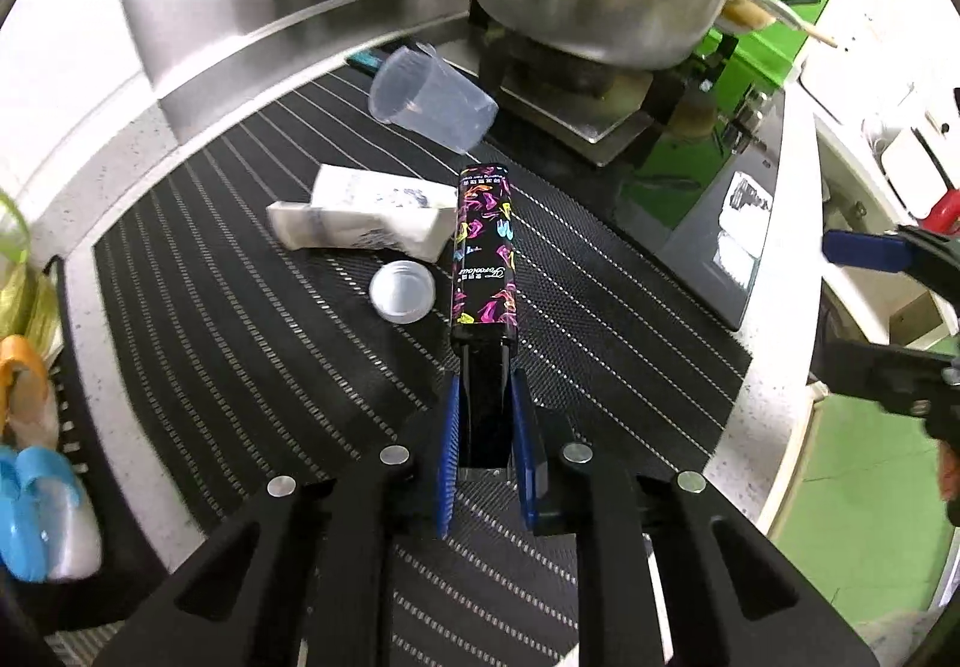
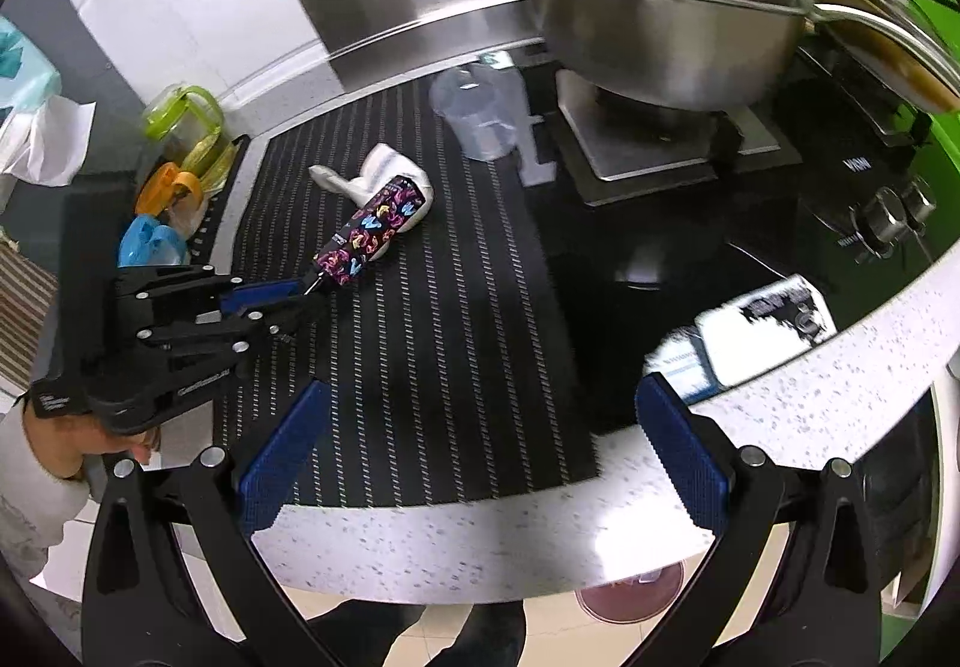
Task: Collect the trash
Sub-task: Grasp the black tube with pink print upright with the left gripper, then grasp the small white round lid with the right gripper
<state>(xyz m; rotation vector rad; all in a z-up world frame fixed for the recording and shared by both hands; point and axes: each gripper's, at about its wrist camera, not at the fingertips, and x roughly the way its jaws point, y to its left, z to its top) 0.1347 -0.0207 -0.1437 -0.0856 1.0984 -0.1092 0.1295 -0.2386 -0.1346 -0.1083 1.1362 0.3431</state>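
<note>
Steel pan (image 1: 600, 0) sits on stove at counter's back right. Striped black mat (image 1: 240, 319) carries clear cup (image 1: 432, 96), crumpled white wrapper (image 1: 360, 217), small white cap (image 1: 402, 290). Left gripper (image 1: 486, 427) clamps patterned black box (image 1: 486, 259), held above mat centre. Right gripper (image 2: 480, 451) gapes wide, empty, over counter's front edge.

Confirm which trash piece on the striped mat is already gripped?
The black patterned box, clamped in the left hand-held gripper. The clear cup, white packet and white cap lie loose.
</note>
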